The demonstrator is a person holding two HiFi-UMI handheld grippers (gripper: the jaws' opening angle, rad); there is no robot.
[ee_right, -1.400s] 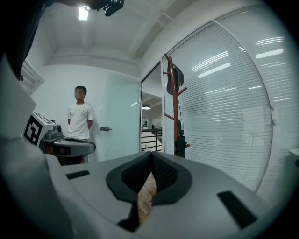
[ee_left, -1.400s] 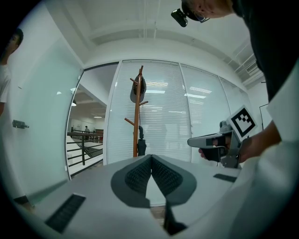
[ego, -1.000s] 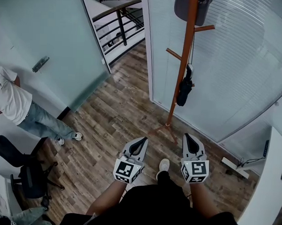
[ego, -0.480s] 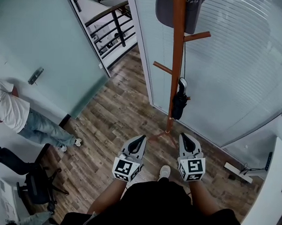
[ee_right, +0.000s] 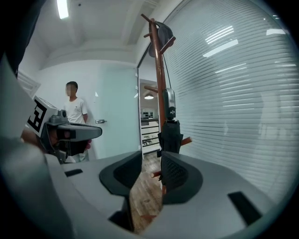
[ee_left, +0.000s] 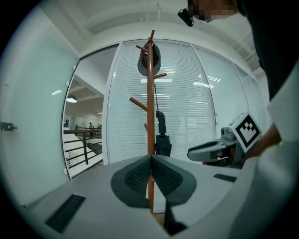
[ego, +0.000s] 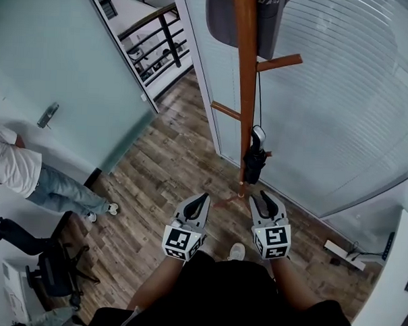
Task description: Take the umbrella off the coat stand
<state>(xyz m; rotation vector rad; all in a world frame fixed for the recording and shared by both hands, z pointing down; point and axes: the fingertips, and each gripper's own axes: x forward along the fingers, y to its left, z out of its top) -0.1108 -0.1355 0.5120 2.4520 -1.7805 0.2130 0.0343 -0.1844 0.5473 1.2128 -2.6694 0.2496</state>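
Observation:
A folded black umbrella (ego: 253,162) with a grey handle hangs by its strap from a peg of the brown wooden coat stand (ego: 245,93). A dark cap (ego: 227,18) sits at the stand's top. Both grippers are held level a short way in front of the stand's base. My left gripper (ego: 201,199) is shut and empty, with its pads (ee_left: 140,173) meeting in front of the pole (ee_left: 150,102). The jaws of my right gripper (ego: 264,199) are opening with nothing between them. Beyond them hangs the umbrella (ee_right: 170,133), apart from my right gripper (ee_right: 150,172).
A glass wall with blinds (ego: 342,97) stands right behind the stand. A glass door (ego: 66,65) and a black railing (ego: 162,42) are at the left. A person in a white shirt (ego: 15,164) stands at far left, near an office chair (ego: 48,257).
I have stepped closer: the stand and umbrella now lie just beyond both grippers, which moved forward together. The right jaws have parted slightly.

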